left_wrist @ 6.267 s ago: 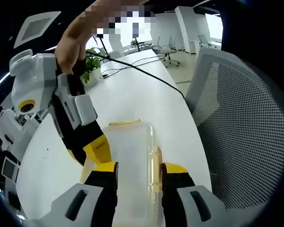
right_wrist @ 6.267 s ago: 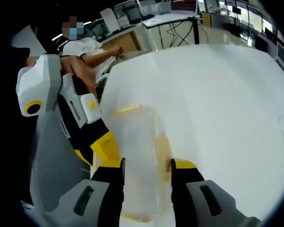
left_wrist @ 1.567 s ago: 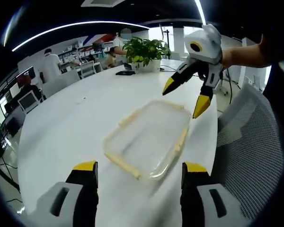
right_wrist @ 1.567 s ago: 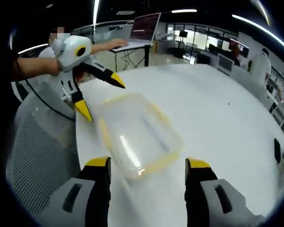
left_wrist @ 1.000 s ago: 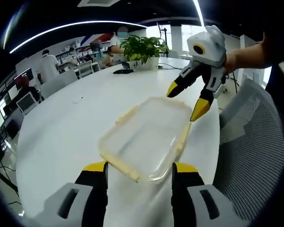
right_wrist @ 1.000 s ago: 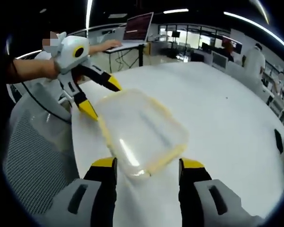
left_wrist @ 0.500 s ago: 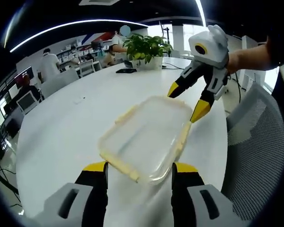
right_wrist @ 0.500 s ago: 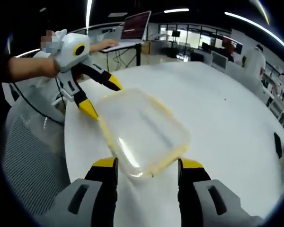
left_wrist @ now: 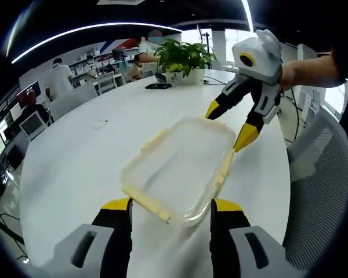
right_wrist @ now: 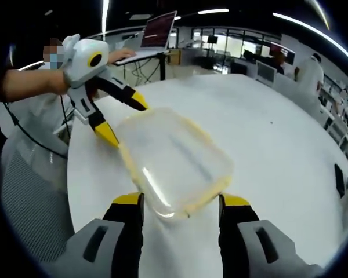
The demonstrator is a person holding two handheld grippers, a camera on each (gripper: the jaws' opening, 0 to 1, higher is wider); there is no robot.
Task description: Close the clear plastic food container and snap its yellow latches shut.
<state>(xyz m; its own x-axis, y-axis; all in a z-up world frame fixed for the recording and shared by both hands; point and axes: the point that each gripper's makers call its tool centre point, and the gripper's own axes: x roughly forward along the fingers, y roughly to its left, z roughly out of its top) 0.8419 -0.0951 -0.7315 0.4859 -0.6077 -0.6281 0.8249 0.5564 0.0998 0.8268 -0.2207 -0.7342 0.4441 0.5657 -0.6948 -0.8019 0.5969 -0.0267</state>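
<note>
Clear rectangular plastic food container with yellow latches [left_wrist: 177,168] [right_wrist: 174,162] on white bench [left_wrist: 75,162] [right_wrist: 278,168], left gripper [left_wrist: 170,209] [right_wrist: 120,120] and right gripper [right_wrist: 181,205] [left_wrist: 226,125] spread apart at opposite corners

Container [left_wrist: 180,168] lies on the table [left_wrist: 75,156], between both grippers; plant [left_wrist: 182,58] stands at the far edge.

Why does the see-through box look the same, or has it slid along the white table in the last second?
No. In the left gripper view the clear container lies at the same spot on the white table, its far corner between the right claw's open tips, as before.
</note>
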